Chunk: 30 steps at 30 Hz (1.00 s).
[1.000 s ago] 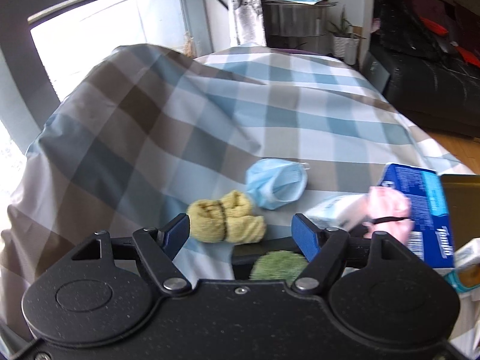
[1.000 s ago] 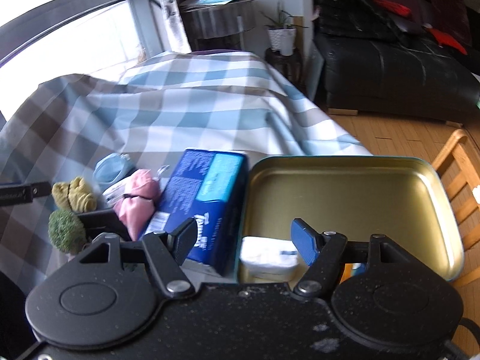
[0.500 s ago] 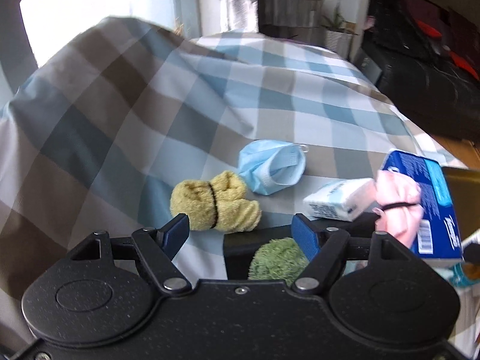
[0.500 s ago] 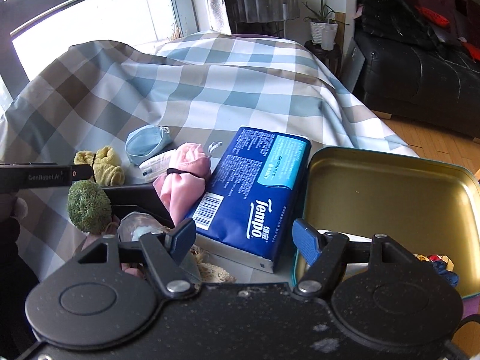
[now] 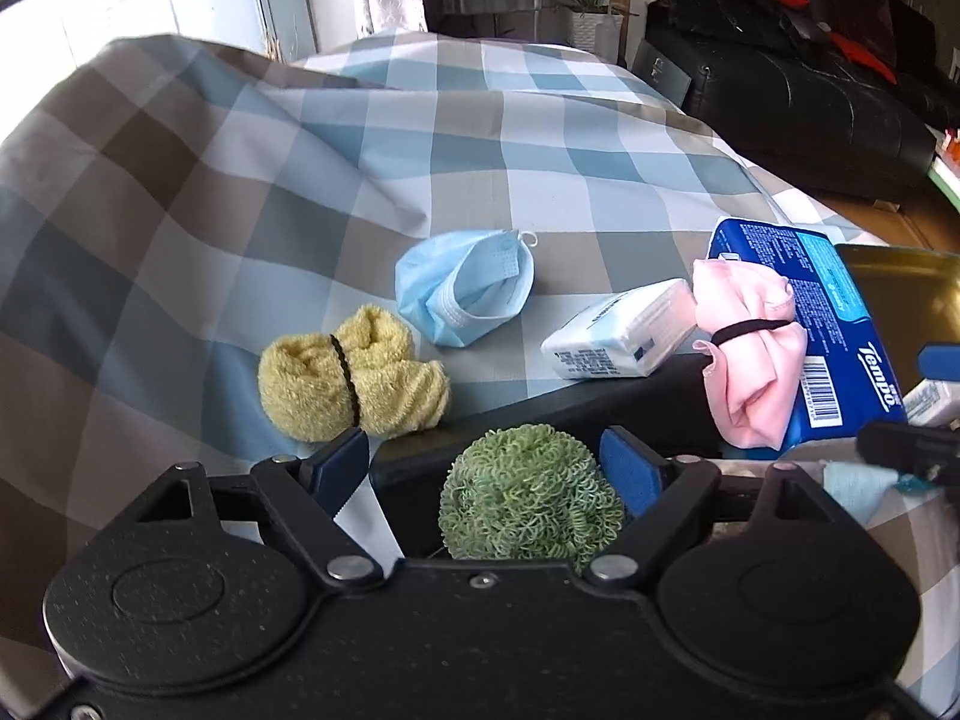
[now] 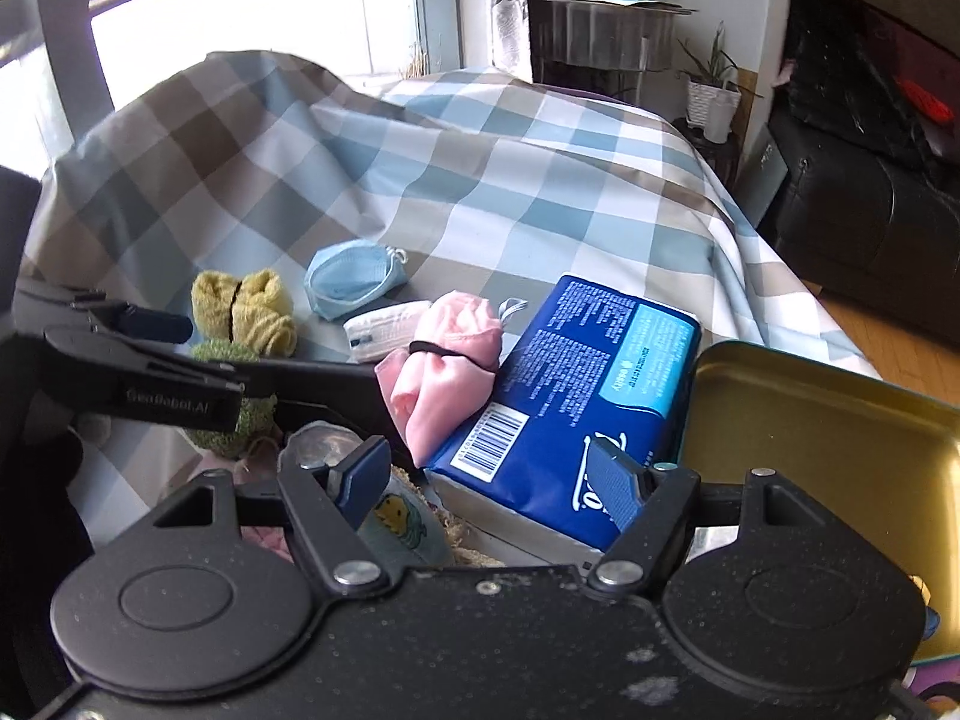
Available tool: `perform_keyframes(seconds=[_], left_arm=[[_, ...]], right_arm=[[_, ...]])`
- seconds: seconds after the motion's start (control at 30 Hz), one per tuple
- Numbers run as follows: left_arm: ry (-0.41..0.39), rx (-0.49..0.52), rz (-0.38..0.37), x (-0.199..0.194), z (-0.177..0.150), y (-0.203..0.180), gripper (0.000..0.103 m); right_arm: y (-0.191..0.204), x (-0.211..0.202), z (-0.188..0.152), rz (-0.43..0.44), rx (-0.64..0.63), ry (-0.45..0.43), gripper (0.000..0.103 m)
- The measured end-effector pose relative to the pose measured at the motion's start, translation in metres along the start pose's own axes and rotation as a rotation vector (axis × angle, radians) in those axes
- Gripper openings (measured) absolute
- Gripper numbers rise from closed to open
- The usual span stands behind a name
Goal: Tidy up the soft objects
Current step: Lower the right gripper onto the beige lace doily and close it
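You're over a bed or table draped in a blue, white and brown checked cloth (image 5: pixel 480 138), bright window (image 6: pixel 252 12) behind it, a black leather sofa (image 5: pixel 810 102) off to the right and a small potted plant (image 6: pixel 714 90) by the wall. Your left gripper (image 5: pixel 483 462) has just been widening its jaws, and they stand open around the green curly scrubber ball (image 5: pixel 528 504), pads clear of it on both sides. Just beyond lies the yellow towel roll (image 5: pixel 354 375) with its black band, then the crumpled blue face mask (image 5: pixel 465 288), a small white tissue pack (image 5: pixel 624 336) and the pink banded cloth bundle (image 5: pixel 750 348) leaning on the blue Tempo tissue package (image 6: pixel 576 396). Your right gripper (image 6: pixel 492 480) has its jaws apart, gripping nothing, poised above that blue package's near end. The gold metal tray (image 6: pixel 828 420) sits touching the package's right side. Below your right fingers there's something soft with a yellow cartoon print (image 6: pixel 399 516), hard to make out.
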<state>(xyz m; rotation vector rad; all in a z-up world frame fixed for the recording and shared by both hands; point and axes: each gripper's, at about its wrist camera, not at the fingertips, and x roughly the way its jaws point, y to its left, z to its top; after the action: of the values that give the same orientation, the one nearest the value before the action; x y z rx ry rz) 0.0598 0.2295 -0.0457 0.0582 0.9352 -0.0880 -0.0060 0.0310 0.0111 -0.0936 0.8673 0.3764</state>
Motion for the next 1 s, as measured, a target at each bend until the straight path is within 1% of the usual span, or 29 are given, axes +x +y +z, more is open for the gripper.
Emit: perform_keyframes(seconds=[0.07, 0.13, 0.27, 0.33, 0.4, 0.47, 0.57, 0.67, 0.73, 0.83, 1.0], left_arm=[[0.004, -0.012, -0.009, 0.001, 0.000, 0.002, 0.085], [0.009, -0.018, -0.011, 0.003, 0.000, 0.003, 0.086], [0.017, -0.030, -0.019, 0.005, 0.001, 0.004, 0.086], [0.015, -0.031, -0.018, 0.004, 0.001, 0.004, 0.086], [0.015, -0.034, -0.017, 0.004, 0.001, 0.005, 0.086], [0.015, -0.038, -0.016, 0.004, 0.001, 0.005, 0.086], [0.014, -0.045, -0.016, 0.003, 0.001, 0.007, 0.086], [0.014, -0.060, -0.018, 0.003, 0.001, 0.009, 0.086], [0.016, -0.071, -0.021, 0.003, 0.002, 0.011, 0.086], [0.017, -0.079, -0.025, 0.003, 0.001, 0.012, 0.086], [0.019, -0.082, -0.027, 0.006, 0.001, 0.013, 0.086]], right_arm=[[0.006, 0.003, -0.002, 0.010, -0.019, 0.013, 0.071], [0.014, 0.003, -0.005, 0.058, -0.059, 0.030, 0.070], [0.043, -0.001, -0.022, 0.088, -0.228, 0.042, 0.071], [0.054, 0.001, -0.034, 0.120, -0.283, 0.079, 0.070], [0.061, 0.005, -0.044, 0.165, -0.306, 0.137, 0.071], [0.067, 0.009, -0.053, 0.181, -0.331, 0.176, 0.074], [0.072, 0.009, -0.061, 0.161, -0.377, 0.174, 0.074], [0.065, 0.011, -0.060, 0.149, -0.342, 0.183, 0.074], [0.059, 0.012, -0.060, 0.107, -0.347, 0.173, 0.074], [0.057, 0.016, -0.065, 0.036, -0.395, 0.154, 0.074], [0.056, 0.033, -0.068, 0.014, -0.424, 0.169, 0.073]])
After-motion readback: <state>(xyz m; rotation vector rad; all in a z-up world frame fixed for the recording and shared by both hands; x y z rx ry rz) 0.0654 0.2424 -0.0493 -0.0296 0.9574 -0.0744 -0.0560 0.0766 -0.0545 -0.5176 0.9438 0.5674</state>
